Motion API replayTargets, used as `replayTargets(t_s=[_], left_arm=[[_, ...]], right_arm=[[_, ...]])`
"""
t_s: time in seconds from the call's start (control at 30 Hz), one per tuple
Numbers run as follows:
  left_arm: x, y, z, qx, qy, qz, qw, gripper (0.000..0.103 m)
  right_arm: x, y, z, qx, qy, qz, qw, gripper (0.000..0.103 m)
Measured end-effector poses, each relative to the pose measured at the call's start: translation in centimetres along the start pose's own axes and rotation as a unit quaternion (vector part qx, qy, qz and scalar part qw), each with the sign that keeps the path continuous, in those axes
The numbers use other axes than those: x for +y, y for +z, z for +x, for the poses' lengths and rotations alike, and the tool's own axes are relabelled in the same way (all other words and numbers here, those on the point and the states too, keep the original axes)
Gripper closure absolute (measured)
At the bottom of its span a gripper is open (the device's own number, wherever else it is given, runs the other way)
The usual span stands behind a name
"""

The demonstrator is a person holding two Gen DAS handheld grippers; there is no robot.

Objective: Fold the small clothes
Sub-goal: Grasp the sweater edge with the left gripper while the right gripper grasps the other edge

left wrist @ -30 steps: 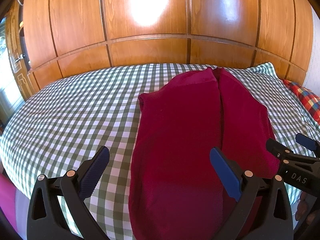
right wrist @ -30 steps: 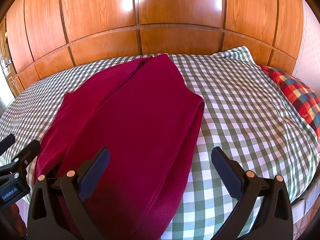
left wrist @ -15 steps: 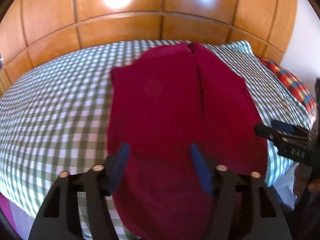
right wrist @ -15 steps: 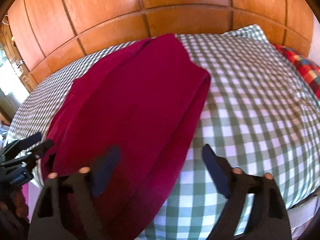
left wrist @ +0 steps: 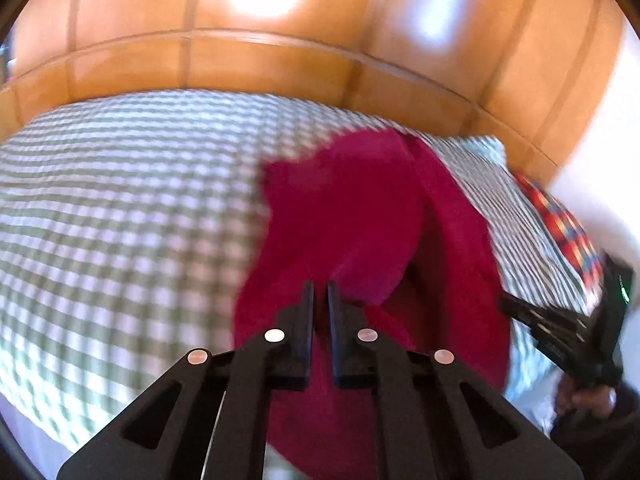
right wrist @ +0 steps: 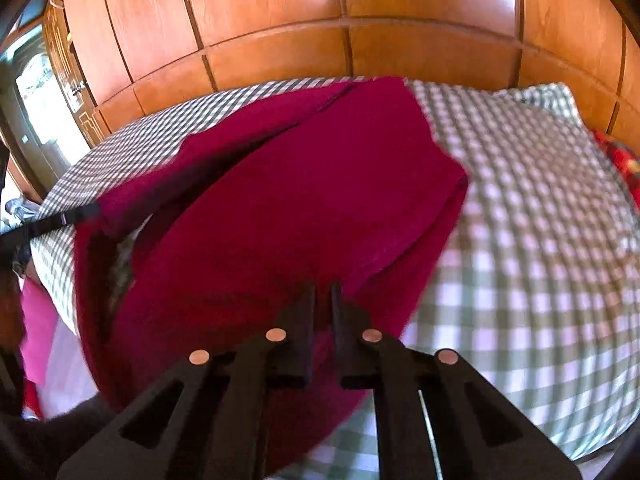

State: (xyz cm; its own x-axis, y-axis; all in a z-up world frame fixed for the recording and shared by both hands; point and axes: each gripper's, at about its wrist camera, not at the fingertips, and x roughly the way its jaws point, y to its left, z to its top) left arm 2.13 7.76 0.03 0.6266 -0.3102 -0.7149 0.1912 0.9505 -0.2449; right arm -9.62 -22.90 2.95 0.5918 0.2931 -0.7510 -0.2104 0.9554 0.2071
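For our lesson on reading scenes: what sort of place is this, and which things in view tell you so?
Most likely a bedroom at home. A bed with a green checked sheet, a matching pillow at its head, and wooden wardrobe panelling behind it point that way.

Dark red garment [right wrist: 288,216] on the bed

Folded lengthwise, it runs from the bed's [right wrist: 520,280] near edge toward the far side, near end lifted.
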Motion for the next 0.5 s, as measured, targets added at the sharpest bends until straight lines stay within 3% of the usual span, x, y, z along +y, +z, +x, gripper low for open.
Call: replayTargets(t_s=[0.2,0.37,0.5], left_arm=[[6.2,5.5,-1.1,-0.047,0.087,-0.049,0.9939,0.099],[9.1,10.0,0.4,-0.062,0.16,-0.066,0.9829,0.1],[11.5,13.5,2.3,-0.065,0.217,-0.089,0.9699,0.103]], right_arm=[[-5.9,2.4,-3.1,-0.043,-0.083,0.03,0.995,0.097],[-12.9,5.6,-2.4,-0.045,-0.214,0.027,0.975,0.097],[-19.5,8.5,0.2,-0.016,-0.285,0.053,0.957,0.098]])
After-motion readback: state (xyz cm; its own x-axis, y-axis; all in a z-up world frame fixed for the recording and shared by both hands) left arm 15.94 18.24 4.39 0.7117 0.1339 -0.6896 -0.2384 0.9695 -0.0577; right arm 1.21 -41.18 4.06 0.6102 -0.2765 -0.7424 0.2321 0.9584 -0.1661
